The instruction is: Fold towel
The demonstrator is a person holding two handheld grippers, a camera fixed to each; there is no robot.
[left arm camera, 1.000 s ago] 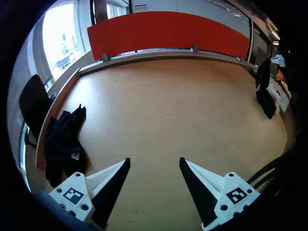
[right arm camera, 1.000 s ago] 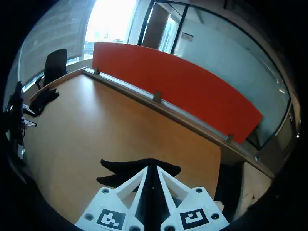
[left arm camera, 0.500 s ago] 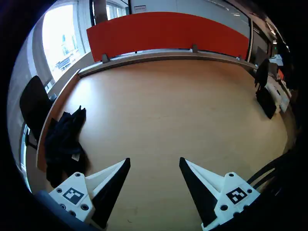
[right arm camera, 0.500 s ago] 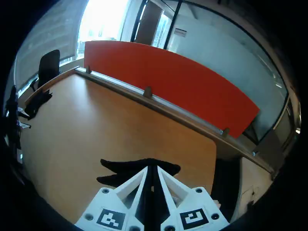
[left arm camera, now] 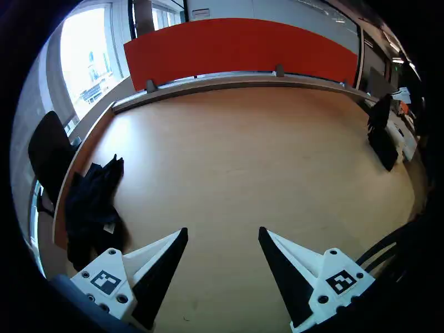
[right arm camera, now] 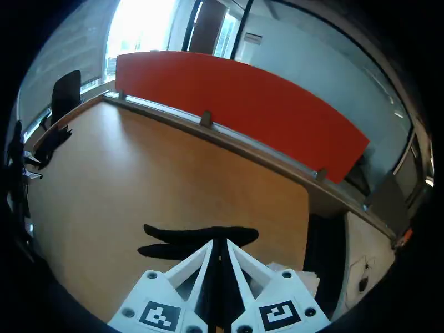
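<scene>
My right gripper (right arm camera: 220, 244) is shut on a black towel (right arm camera: 188, 240), which spreads out to both sides of the fingertips above the wooden table (right arm camera: 139, 177). My left gripper (left arm camera: 223, 232) is open over the bare table (left arm camera: 238, 161), with nothing between its fingers. A crumpled pile of dark cloth (left arm camera: 94, 202) lies at the table's left edge, left of my left gripper; the same pile of dark cloth (right arm camera: 53, 141) shows small at the far left in the right gripper view.
An orange partition (left arm camera: 238, 47) runs along the table's far edge. A black chair (left arm camera: 47, 152) stands beyond the left edge. A dark shape (left arm camera: 382, 136) sits at the table's far right. Past the table's right edge a paper stack (right arm camera: 291, 275) lies lower down.
The right gripper view has shifted a little, so the partition sits lower and farther left; the towel stays pinched. The left gripper has hardly moved.
</scene>
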